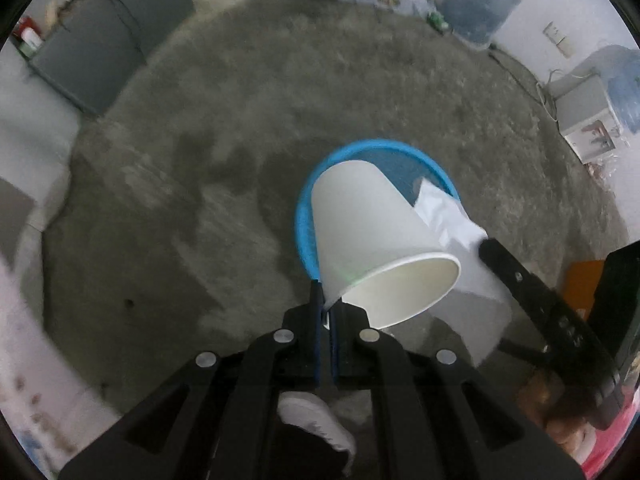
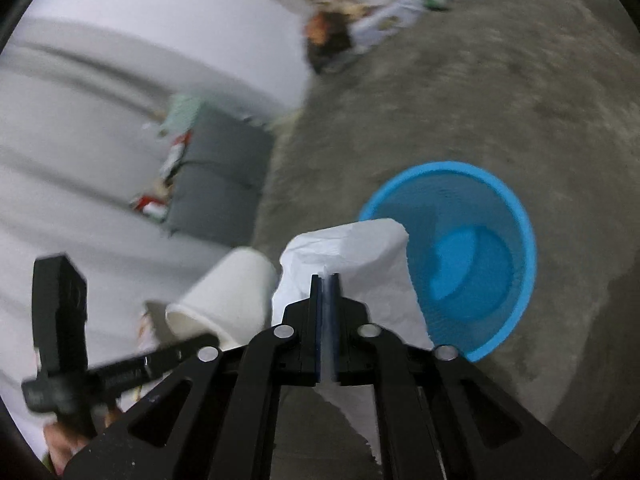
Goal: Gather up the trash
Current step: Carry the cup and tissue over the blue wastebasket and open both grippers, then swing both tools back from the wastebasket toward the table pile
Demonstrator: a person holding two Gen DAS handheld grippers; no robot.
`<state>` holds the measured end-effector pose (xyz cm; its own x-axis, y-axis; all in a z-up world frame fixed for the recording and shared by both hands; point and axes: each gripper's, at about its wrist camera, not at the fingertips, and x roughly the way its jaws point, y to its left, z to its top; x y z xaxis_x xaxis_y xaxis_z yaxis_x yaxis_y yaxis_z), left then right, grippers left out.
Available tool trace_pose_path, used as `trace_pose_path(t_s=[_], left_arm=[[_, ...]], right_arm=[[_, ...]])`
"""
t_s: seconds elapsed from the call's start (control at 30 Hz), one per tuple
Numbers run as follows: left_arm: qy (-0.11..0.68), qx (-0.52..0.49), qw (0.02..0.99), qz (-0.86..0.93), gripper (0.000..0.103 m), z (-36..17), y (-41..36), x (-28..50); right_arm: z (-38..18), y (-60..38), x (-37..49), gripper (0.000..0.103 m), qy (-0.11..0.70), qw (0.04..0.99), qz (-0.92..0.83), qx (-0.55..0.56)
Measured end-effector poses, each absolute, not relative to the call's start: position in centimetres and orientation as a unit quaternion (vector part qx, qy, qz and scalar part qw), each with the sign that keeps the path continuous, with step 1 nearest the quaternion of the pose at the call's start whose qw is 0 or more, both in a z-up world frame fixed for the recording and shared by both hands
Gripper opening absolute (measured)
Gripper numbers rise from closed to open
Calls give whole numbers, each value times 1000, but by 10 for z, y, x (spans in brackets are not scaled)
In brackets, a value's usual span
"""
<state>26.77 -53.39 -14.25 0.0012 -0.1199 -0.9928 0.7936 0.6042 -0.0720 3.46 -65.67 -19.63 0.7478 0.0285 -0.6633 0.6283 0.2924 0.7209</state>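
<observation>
Above the blue bin [image 1: 306, 216], left gripper [image 1: 326, 300] fingers nearly closed pinch the cup [image 1: 372, 236] rim; right gripper [image 2: 326, 280] fingers narrowly parted clamp the tissue [image 2: 360, 252].

A matt white paper cup [image 1: 372, 236] and a creased white sheet of thin paper [image 2: 352, 256] show against a glossy blue plastic mesh-walled bin [image 2: 480, 272] on the rough, mottled grey concrete floor [image 1: 200, 200] at frame centre.
</observation>
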Motion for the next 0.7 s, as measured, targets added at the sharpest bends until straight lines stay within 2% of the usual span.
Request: trace_pose_path(t_s=[0.03, 0.07, 0.1, 0.13, 0.33, 0.47, 0.53, 0.7], left_arm=[[622, 268, 647, -349, 12, -155, -544, 266], [624, 261, 648, -349, 18, -163, -551, 265], [623, 257, 651, -348, 32, -166, -555, 264], [621, 251, 657, -346, 41, -169, -558, 261], [610, 221, 669, -363, 53, -151, -546, 256], [569, 206, 695, -389, 63, -110, -530, 255], [546, 198, 708, -402, 74, -85, -513, 253], [499, 165, 733, -432, 88, -23, -454, 252]], right_arm=[[-208, -664, 36, 27, 304, 740, -210, 562], [-217, -670, 37, 35, 316, 734, -219, 560], [-225, -674, 38, 48, 323, 728, -224, 561], [-234, -678, 39, 51, 336, 719, -227, 565], [-241, -683, 19, 55, 352, 708, -242, 562], [-223, -672, 8, 56, 349, 727, -225, 547], [-217, -675, 10, 56, 343, 735, -223, 541], [-187, -665, 3, 60, 328, 760, -223, 515]])
